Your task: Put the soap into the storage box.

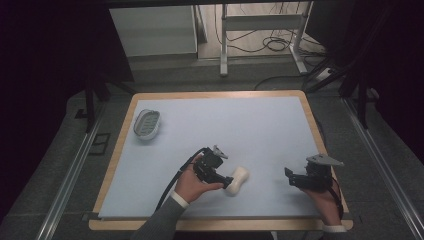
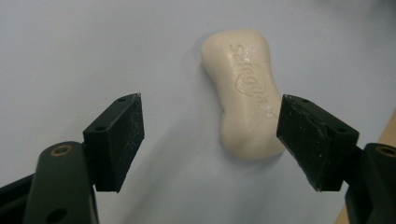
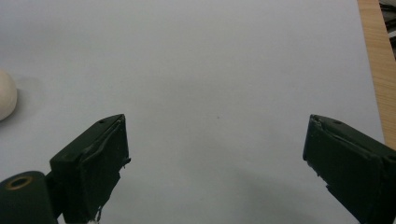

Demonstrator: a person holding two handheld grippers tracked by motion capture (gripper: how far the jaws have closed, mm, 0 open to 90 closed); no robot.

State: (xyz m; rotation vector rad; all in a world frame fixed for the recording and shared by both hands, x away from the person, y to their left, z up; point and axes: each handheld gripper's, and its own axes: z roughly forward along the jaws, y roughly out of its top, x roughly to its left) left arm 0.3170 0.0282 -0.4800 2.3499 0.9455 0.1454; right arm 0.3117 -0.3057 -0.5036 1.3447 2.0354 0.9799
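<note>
Left tongs (image 2: 210, 140) spread, soap (image 2: 245, 88) perhaps untouched

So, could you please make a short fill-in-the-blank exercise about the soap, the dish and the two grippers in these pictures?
1. The bar of soap lies on the light blue mat in front of the ____ gripper.
2. The jaws of the right gripper are ____, with nothing between them.
3. The soap dish stands near the far ____ corner of the mat.

Missing words: left; open; left
</note>
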